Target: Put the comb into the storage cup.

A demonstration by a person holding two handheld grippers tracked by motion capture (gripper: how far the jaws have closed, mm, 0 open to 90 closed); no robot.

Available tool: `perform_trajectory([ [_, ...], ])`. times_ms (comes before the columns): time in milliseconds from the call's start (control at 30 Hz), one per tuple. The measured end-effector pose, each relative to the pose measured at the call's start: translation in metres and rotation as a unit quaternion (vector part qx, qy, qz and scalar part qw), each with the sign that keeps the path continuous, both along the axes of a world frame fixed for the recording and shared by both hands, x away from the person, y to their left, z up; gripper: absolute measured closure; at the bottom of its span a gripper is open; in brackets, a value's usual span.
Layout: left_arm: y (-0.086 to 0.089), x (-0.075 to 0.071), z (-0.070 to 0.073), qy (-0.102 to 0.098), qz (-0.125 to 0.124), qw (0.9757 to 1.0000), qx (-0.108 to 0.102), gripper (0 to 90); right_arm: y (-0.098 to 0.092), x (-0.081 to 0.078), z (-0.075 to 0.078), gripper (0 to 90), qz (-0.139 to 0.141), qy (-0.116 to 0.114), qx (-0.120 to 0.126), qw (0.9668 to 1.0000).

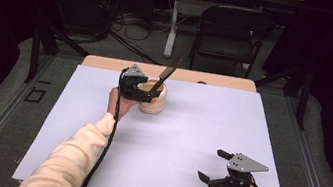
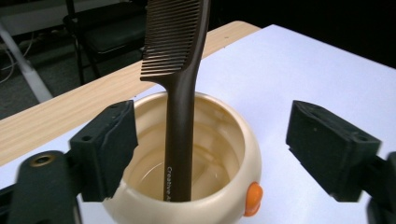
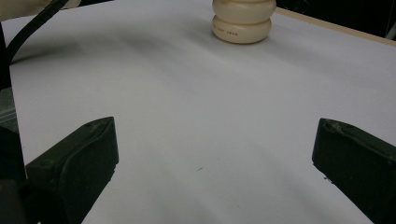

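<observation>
Comb (image 2: 180,93) stands in my cream cup (image 2: 233,144), handle down inside and teeth up above the rim; it leans toward the far side of the table (image 1: 182,141). The cup sits on the white sheet near the far edge, left of the middle, and it has an orange spot (image 2: 254,198) low on its wall.

My left gripper (image 1: 140,92) is at the cup, on its near-left side. Its jaws stand wide apart. One jaw is just beside the rim on the left, I cannot tell if it touches; the other is well apart from the cup on the right. The comb handle is between them but the pads do not press it, so nothing is clamped.

My right gripper (image 1: 216,166) is near the front right corner of the table, well apart from the cup. Its jaws are also wide apart, with bare white surface between them. From there I see the cup (image 3: 243,21) far off at the top
</observation>
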State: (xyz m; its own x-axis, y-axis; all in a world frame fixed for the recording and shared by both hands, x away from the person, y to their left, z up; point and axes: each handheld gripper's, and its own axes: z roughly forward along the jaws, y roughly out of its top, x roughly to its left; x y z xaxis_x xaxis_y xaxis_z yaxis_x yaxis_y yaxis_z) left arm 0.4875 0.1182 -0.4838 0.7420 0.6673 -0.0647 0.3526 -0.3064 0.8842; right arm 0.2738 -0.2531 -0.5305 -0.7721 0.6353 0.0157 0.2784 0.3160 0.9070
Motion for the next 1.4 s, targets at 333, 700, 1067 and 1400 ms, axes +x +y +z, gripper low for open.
perform_trajectory([
  [333,0.006,-0.012,0.012,0.009,-0.002,0.9992,0.040,0.9,0.000,0.000,0.000,0.0,0.001,0.000,0.000,1.0000],
  [700,0.020,-0.028,0.018,0.017,0.002,0.9983,0.056,0.2,0.000,0.000,0.000,0.0,0.000,0.001,0.000,1.0000],
  [1067,0.033,-0.042,0.019,0.030,0.002,0.9974,0.066,0.2,0.000,0.000,0.000,0.0,-0.001,0.002,0.000,1.0000],
  [1400,0.047,-0.055,0.019,0.033,0.009,0.9971,0.067,0.2,0.001,0.001,0.000,0.0,-0.001,0.002,-0.001,1.0000],
])
